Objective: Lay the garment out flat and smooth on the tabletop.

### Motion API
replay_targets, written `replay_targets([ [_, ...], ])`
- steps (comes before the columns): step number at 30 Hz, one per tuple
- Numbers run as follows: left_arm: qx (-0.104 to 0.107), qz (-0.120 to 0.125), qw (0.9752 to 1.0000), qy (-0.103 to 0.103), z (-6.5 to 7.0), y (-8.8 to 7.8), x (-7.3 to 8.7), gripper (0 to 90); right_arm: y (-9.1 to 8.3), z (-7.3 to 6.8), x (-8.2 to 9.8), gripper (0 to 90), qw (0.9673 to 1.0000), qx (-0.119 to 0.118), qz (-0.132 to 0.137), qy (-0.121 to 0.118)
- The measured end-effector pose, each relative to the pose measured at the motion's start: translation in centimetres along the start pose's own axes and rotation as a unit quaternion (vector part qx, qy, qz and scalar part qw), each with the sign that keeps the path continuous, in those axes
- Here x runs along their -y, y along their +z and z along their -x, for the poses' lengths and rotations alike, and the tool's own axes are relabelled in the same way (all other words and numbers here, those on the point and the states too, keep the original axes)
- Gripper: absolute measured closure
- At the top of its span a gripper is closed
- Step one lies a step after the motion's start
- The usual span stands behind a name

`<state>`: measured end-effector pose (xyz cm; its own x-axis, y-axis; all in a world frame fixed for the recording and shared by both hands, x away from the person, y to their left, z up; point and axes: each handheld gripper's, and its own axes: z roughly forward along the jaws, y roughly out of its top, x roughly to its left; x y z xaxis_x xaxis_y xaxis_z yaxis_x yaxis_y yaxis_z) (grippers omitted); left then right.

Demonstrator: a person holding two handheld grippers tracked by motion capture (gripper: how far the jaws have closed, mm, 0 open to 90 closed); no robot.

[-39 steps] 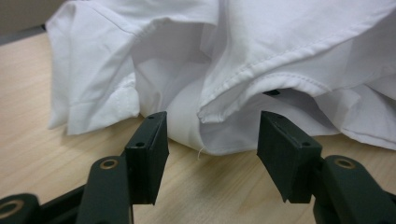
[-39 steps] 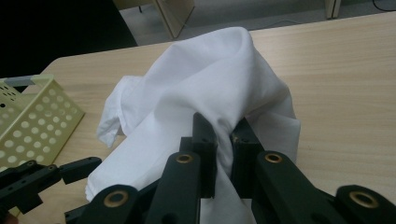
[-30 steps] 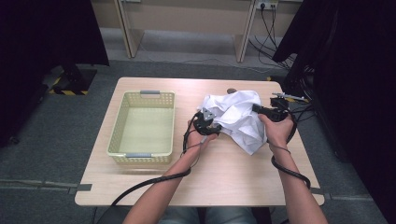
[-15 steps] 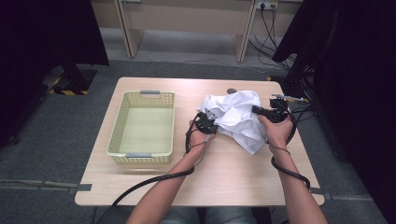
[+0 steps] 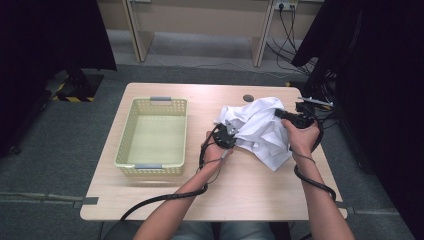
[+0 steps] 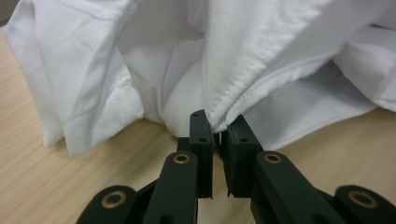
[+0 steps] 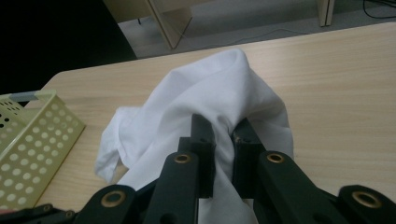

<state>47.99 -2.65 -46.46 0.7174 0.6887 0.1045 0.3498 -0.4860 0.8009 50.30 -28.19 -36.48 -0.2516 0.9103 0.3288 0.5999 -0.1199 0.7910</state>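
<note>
A crumpled white shirt (image 5: 260,130) lies on the right half of the wooden table (image 5: 165,205). My left gripper (image 5: 231,129) is at the shirt's left side; its jaws have just been closing and now pinch a stitched hem of the shirt (image 6: 219,112) between the pads. My right gripper (image 5: 280,114) reaches in from the right and is shut on a bunched fold of the shirt (image 7: 210,98), lifted a little off the table. Both hands hold the cloth between them.
An empty yellow perforated basket (image 5: 131,131) with grey handles stands on the left half of the table, its corner in the right gripper view (image 7: 32,135). Cables trail from both grippers. Dark curtains flank the table; desk legs stand behind.
My left gripper's jaws closed onto the shirt's hem at the left side of the heap. The right gripper kept its hold and place.
</note>
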Motion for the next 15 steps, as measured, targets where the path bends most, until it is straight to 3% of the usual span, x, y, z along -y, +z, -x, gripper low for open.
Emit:
replay_targets([
  [6, 0.039, 0.014, 0.9985, 0.036, 1.7, -1.5, -0.2, 82.3, -0.5, 0.4, -0.6, 82.1, 1.0000, -0.001, 0.006, 0.006],
  [7, 0.050, 0.023, 0.9979, 0.034, 2.1, -1.9, -0.2, 81.7, -0.7, 0.6, -0.8, 82.7, 0.9999, -0.002, 0.006, 0.012],
  [10, 0.051, 0.021, 0.9979, 0.034, 2.1, -1.9, -0.1, 80.9, -0.7, 0.7, -0.8, 83.5, 0.9999, -0.003, 0.007, 0.015],
  [12, 0.052, 0.018, 0.9983, 0.019, 2.0, -1.5, 0.4, 77.1, -0.8, 0.8, -0.8, 83.5, 0.9998, -0.001, 0.011, 0.019],
  [15, 0.052, 0.014, 0.9985, 0.013, 2.0, -1.1, 0.9, 77.4, -0.8, 1.1, -0.8, 83.9, 0.9998, 0.003, 0.009, 0.019],
])
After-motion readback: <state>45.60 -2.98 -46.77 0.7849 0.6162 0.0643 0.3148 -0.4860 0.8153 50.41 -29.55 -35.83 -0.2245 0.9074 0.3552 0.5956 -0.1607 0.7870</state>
